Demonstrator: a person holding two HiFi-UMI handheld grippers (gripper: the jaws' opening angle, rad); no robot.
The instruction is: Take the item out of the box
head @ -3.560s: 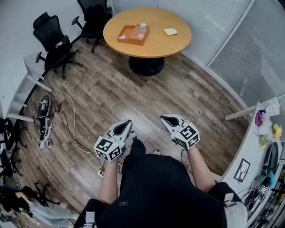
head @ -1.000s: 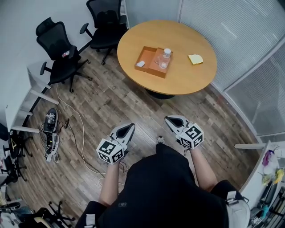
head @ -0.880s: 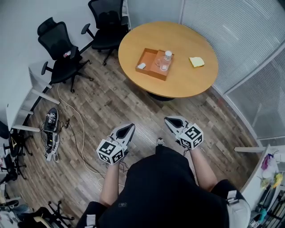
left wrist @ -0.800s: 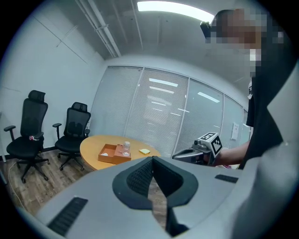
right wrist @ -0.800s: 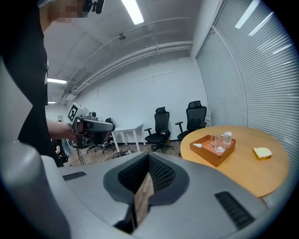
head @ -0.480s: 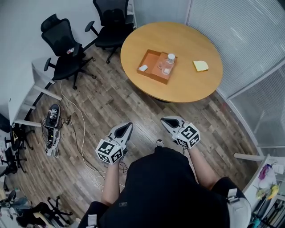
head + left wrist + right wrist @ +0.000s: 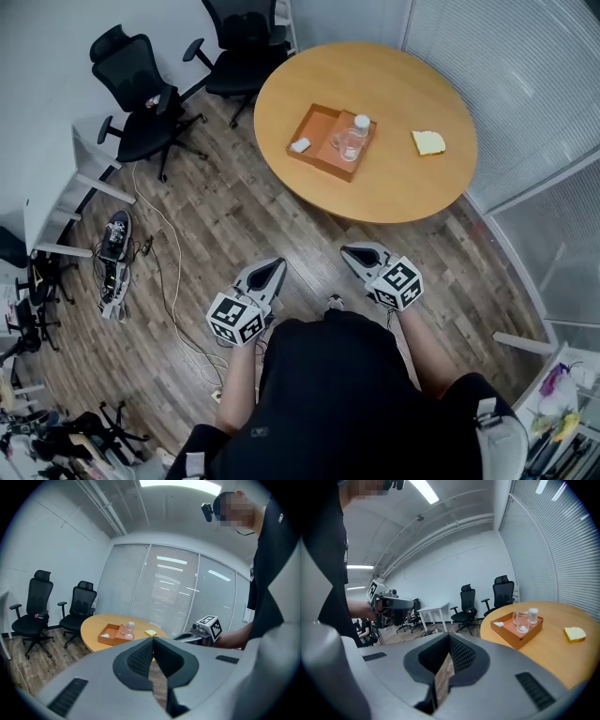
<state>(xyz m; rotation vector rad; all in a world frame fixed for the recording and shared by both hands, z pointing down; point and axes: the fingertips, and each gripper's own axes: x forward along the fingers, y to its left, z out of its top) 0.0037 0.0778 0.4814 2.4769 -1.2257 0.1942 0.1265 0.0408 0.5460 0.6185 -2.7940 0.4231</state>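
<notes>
An open orange box (image 7: 322, 159) lies on the round wooden table (image 7: 394, 192), well ahead of both grippers. In it stand a clear glass mug (image 7: 343, 146) and a small bottle (image 7: 361, 127), with a small white item (image 7: 300, 145) at its left end. The box (image 7: 108, 637) shows far off in the left gripper view, and the box (image 7: 520, 637) nearer in the right gripper view. My left gripper (image 7: 272, 267) and right gripper (image 7: 352, 251) hover over the floor in front of the person's body, both shut and holding nothing. The left gripper (image 7: 152, 641) and right gripper (image 7: 449, 637) have tips that meet.
A yellow sponge (image 7: 430, 142) lies on the table right of the box. Two black office chairs (image 7: 141, 89) stand left of the table. Cables and a device (image 7: 114, 262) lie on the wood floor at left. Blinds on a glass wall (image 7: 525, 84) close off the right side.
The table and box have drawn nearer and lower in the head view as the person walks toward them. Both grippers stay shut in front of the body.
</notes>
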